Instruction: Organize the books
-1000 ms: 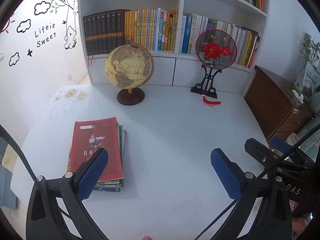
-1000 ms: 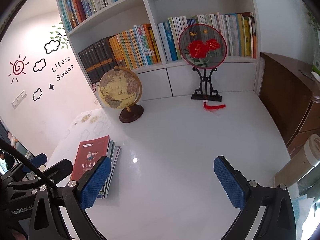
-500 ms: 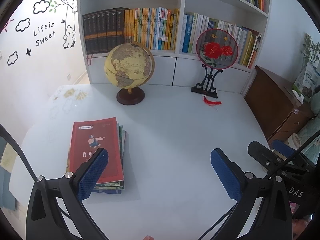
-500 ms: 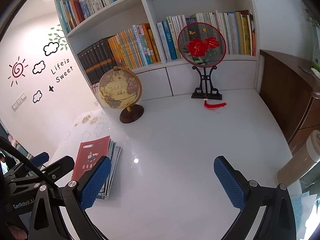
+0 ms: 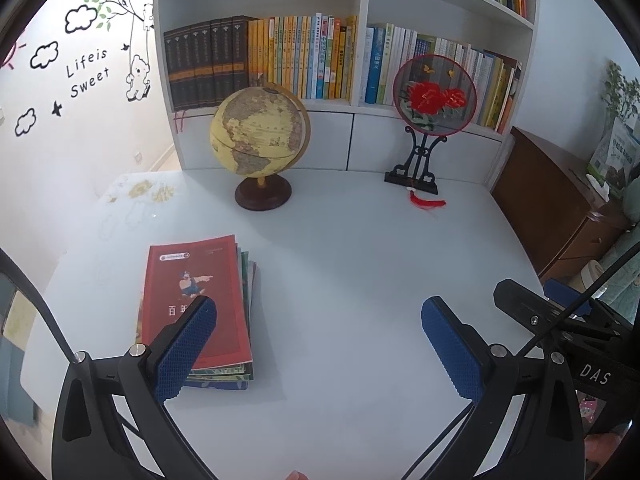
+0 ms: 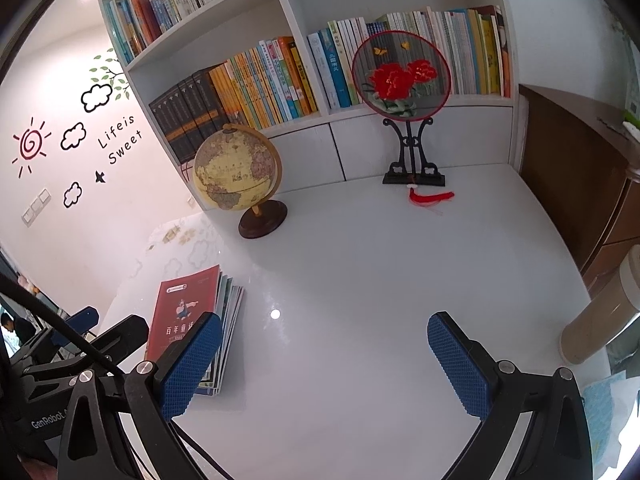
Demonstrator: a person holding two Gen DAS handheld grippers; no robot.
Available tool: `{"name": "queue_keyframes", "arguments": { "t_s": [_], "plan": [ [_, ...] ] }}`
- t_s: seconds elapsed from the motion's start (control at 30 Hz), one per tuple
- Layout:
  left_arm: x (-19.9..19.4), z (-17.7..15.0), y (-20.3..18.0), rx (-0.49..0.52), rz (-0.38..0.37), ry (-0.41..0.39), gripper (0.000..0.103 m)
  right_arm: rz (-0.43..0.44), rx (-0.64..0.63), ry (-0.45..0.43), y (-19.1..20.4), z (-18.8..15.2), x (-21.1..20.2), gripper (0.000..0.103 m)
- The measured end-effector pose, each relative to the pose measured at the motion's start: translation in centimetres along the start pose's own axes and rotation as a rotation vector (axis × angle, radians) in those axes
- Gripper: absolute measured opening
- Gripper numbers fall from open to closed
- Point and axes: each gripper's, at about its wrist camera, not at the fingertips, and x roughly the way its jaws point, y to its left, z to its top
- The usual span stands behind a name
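Note:
A stack of thin books (image 5: 200, 300) (image 6: 188, 312) with a red cover on top lies flat on the left part of the white table (image 5: 352, 280) (image 6: 360, 280). My left gripper (image 5: 320, 320) hovers open above the table's near side, its left pad over the stack's near end. My right gripper (image 6: 324, 336) is open too, with nothing between its fingers, and the stack lies behind its left pad. Each gripper's body shows at the edge of the other's view. The white bookshelf (image 5: 360, 108) (image 6: 332, 128) at the back holds rows of upright books.
A globe (image 5: 260, 136) (image 6: 236, 168) on a dark base stands at the table's back left. A round fan with red flowers (image 5: 434, 96) (image 6: 400, 76) on a black stand is at the back right, a red tassel beside it. A brown cabinet (image 5: 552, 208) flanks the right edge. A tan cylinder (image 6: 600, 312) stands at right.
Both grippers have drifted slightly, so the views shifted a little. The book stack has not moved and both grippers remain open.

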Motion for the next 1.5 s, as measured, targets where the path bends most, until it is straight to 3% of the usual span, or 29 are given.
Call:
{"name": "queue_keyframes", "arguments": {
  "t_s": [0.67,0.87,1.03,1.5],
  "plan": [
    [-0.2,-0.3,0.5,-0.026,0.061,-0.03,0.102,0.005,0.017,0.046,-0.3,-0.6,0.7,0.103],
    [-0.3,-0.6,0.0,-0.005,0.043,-0.026,0.102,0.006,0.01,0.054,-0.2,-0.7,0.9,0.103],
    [-0.7,-0.9,-0.2,0.025,0.138,-0.079,0.102,-0.004,0.015,0.092,-0.3,-1.0,1.6,0.103],
    [-0.4,-0.9,0.1,-0.004,0.12,-0.058,0.102,0.013,0.02,0.127,-0.1,-1.4,2.2,0.103]
  ]
}}
